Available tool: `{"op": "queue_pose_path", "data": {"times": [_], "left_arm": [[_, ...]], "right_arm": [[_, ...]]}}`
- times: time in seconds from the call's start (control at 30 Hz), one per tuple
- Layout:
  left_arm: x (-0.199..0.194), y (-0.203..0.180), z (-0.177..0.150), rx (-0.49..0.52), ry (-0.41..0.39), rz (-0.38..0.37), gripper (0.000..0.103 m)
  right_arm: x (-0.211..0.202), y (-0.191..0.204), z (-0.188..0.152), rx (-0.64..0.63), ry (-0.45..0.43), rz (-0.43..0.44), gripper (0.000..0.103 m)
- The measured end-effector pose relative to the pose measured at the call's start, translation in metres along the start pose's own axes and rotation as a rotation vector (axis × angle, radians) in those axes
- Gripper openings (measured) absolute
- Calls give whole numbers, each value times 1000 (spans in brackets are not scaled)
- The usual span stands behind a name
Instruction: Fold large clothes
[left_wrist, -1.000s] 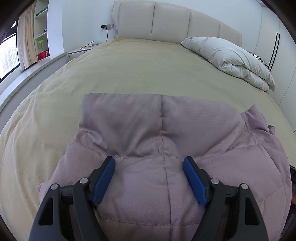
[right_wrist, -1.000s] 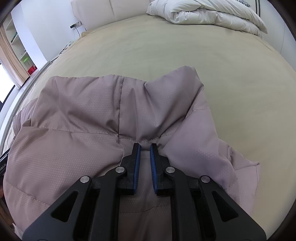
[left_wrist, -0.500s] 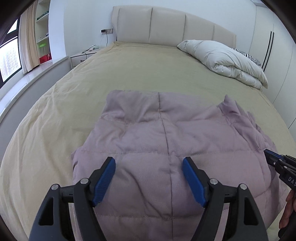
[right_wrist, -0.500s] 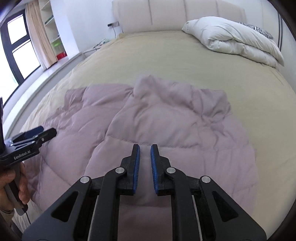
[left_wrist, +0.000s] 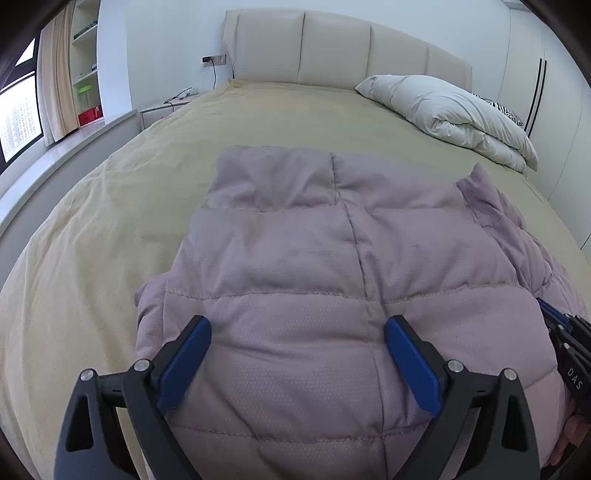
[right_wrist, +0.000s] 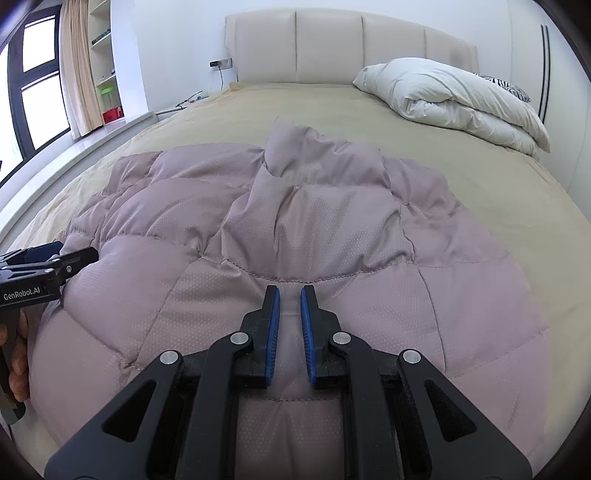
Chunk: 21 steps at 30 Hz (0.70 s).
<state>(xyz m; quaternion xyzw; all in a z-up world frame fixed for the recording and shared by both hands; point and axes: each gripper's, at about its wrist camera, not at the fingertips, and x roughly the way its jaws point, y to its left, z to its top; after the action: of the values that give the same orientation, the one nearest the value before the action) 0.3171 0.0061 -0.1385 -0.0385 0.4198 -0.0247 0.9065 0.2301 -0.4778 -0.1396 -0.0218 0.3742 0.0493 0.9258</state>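
A mauve quilted puffer jacket (left_wrist: 314, 266) lies on the beige bed, collar toward the headboard; it also shows in the right wrist view (right_wrist: 314, 221). My left gripper (left_wrist: 297, 334) is open, its blue pads spread wide just above the jacket's lower part, holding nothing. My right gripper (right_wrist: 289, 293) has its pads close together with a narrow gap; pale jacket fabric shows between them, and I cannot tell if it is pinched. The left gripper shows at the left edge of the right wrist view (right_wrist: 48, 266); the right one shows at the right edge of the left wrist view (left_wrist: 565, 332).
The beige bedspread (left_wrist: 110, 221) surrounds the jacket. A folded white duvet (left_wrist: 454, 110) lies at the far right by the padded headboard (left_wrist: 332, 55). A window ledge (left_wrist: 55, 155), a nightstand and shelves are on the left.
Both grippers pulled back toward the foot of the bed over the last second, then the left one came a little closer to the jacket. Jaw openings are unchanged.
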Motion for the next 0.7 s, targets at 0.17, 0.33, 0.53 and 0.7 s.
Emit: {"op": "queue_pose_path", "data": {"times": [0.17,0.33,0.53,0.7], "left_arm": [[-23,6,5,-67,16,-31,90],[-58,-3,-8,-36,-37,-46,88],[-43,-20,-13,40,14,-1,96],[-30,-12,-13,39,31,-9,103]], "right_arm": [[-14,-26,18,116,59,91,13],[-61,-81,19,253,-17,47,19],[-53,-120,-5,289,66,-14,87],[-38,-115,-24,226,73,-38,87]]}}
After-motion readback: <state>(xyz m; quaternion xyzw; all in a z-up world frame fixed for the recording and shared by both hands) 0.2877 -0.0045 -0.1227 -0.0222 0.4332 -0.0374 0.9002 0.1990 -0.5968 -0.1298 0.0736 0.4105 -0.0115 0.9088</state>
